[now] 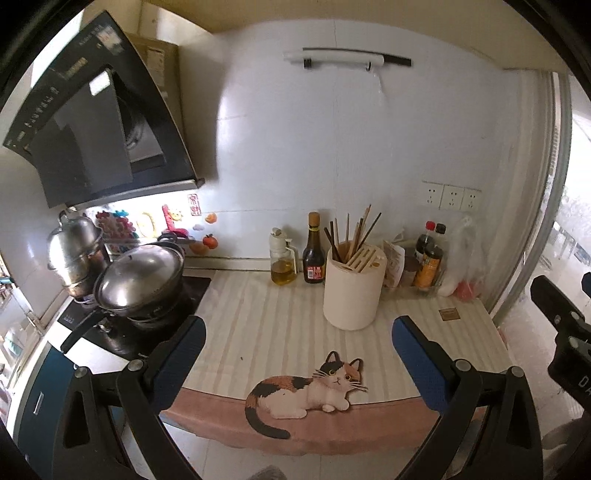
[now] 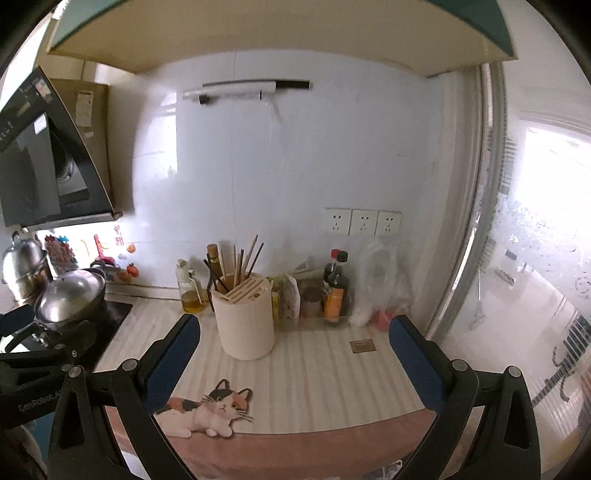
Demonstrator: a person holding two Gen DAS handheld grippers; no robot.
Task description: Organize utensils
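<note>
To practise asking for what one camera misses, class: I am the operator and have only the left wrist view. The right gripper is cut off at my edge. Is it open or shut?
Observer: Open. In the right wrist view the right gripper has its blue pads wide apart with nothing between them.
Operator: What hangs above the counter?
Observer: A wall cabinet with teal fronts. Your view catches only a pale underside.
Operator: Is anything hidden behind the utensil holder?
Observer: A narrow yellow packet stands close beside its right side.
</note>
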